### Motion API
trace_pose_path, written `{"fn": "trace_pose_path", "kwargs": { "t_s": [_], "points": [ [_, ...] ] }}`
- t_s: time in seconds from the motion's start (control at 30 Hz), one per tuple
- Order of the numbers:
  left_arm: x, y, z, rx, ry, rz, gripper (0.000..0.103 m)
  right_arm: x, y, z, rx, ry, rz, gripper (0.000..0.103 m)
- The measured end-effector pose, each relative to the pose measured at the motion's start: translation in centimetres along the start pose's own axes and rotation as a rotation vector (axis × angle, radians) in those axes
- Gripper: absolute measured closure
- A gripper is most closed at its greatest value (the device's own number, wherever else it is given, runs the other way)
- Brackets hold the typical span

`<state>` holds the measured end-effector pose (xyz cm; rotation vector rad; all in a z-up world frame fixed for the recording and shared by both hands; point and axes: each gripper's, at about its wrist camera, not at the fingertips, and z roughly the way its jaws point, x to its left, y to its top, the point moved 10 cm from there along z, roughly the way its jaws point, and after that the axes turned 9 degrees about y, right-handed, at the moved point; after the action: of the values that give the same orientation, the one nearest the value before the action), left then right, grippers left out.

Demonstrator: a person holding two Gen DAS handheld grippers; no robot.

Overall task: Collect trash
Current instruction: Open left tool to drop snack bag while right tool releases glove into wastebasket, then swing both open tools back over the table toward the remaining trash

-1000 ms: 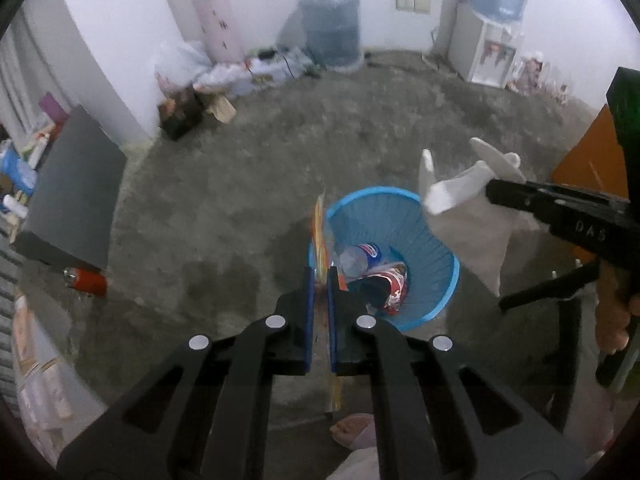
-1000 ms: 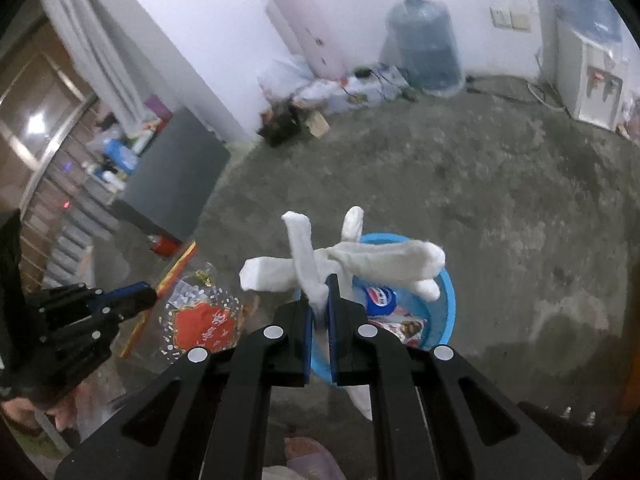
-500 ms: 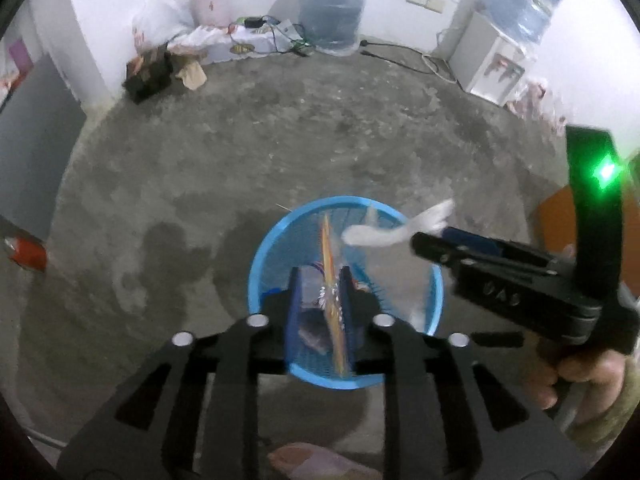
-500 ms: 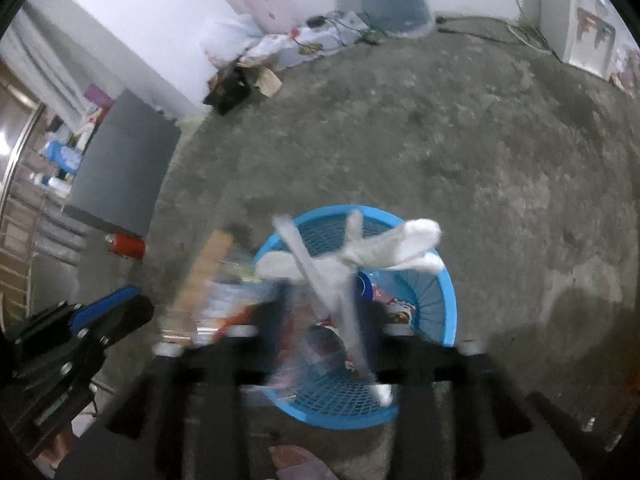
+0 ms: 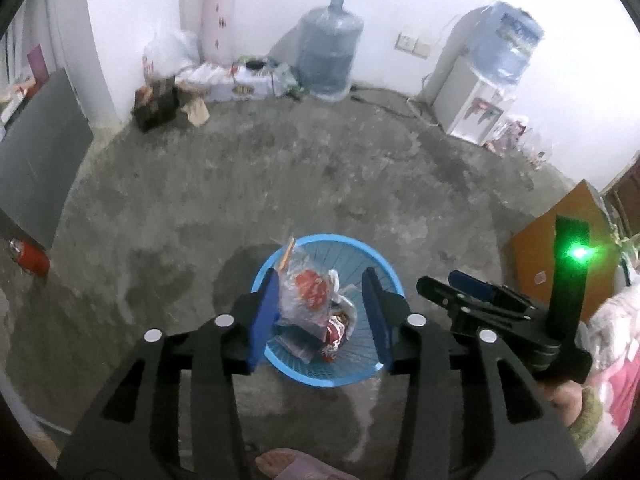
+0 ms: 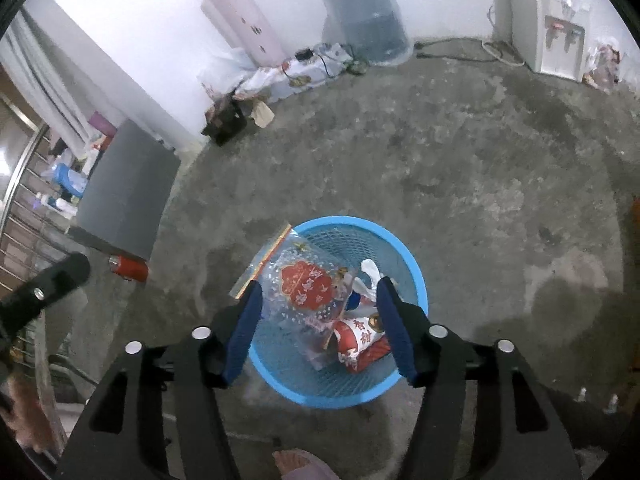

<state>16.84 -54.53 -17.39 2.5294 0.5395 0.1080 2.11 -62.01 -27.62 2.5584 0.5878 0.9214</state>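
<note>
A blue mesh basket (image 5: 320,239) (image 6: 360,223) stands on the concrete floor right under both grippers. A clear plastic bag with a red label (image 5: 306,288) (image 6: 304,284) leans inside it, its top over the left rim. A white glove (image 6: 370,270) and a red snack packet (image 6: 360,340) lie beside the bag in the basket. My left gripper (image 5: 320,312) hovers above the basket, jaws opening, with nothing pressed between the pads. My right gripper (image 6: 320,328) (image 5: 472,296) hangs just to its right, jaws also opening, holding nothing.
A red can (image 5: 30,258) (image 6: 128,268) lies on the floor at the left, by a dark grey panel (image 6: 124,188). A water jug (image 5: 330,60), a water dispenser (image 5: 480,108) and clutter line the far wall. An orange board (image 5: 560,240) stands right. A foot (image 5: 296,464) is below.
Both grippers went from shut to open over the basket. The left let go of the clear bag, the right let go of the white glove; both now lie in the basket.
</note>
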Motion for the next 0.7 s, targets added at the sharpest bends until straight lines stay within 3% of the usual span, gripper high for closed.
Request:
{"fn": "trace_pose_path", "kwargs": {
  "t_s": [0.17, 0.33, 0.7],
  "points": [
    [1.2, 0.1, -7.3, -0.094, 0.015, 0.008, 0.047, 3.0, -0.5, -4.3, -0.055, 0.031, -0.074, 0.027],
    [2.7, -1.3, -13.3, -0.151, 0.028, -0.017, 0.039, 6.1, -1.5, -8.1, -0.076, 0.033, -0.166, 0.019],
    [6.6, -9.9, -24.6, -0.242, 0.075, -0.083, 0.022, 13.1, -4.6, -16.0, -0.214, -0.046, -0.384, 0.007]
  ]
}}
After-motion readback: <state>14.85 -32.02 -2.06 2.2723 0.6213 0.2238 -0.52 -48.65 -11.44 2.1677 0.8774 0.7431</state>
